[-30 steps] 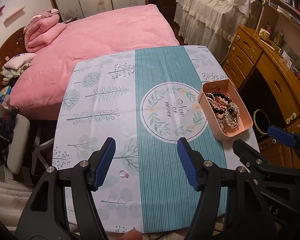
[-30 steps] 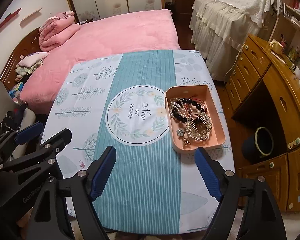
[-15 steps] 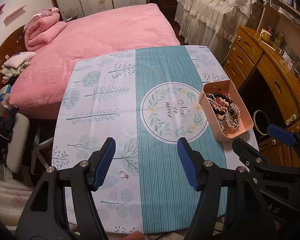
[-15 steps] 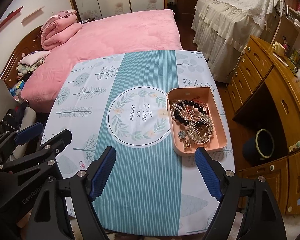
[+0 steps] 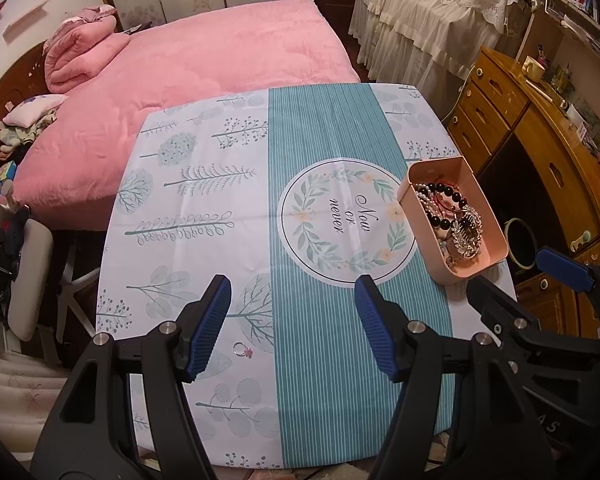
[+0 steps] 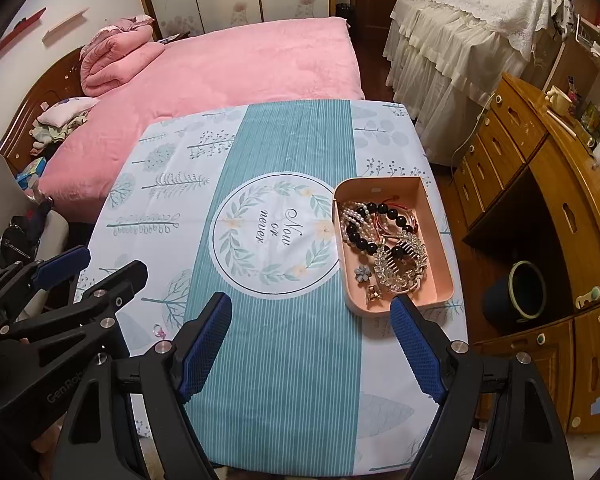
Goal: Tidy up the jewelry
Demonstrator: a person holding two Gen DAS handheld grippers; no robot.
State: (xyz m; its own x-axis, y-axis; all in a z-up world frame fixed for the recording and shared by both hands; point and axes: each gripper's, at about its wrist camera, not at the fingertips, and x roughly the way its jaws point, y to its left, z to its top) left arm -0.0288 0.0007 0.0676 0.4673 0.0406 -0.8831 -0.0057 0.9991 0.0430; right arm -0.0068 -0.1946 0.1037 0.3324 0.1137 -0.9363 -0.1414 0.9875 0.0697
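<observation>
A pink bed lies beyond the cloth-covered surface. Both the left tongs and right tongs hover over its near edge, wide and empty. A pink tray holds beads near the right edge. A small ring lies on the cloth between the left tongs' tips.

Warm, even indoor light, fairly bright on the tabletop; shadows soft. Centre sharp in both views; fisheye bends the edges, corners go black, lower left dim.
</observation>
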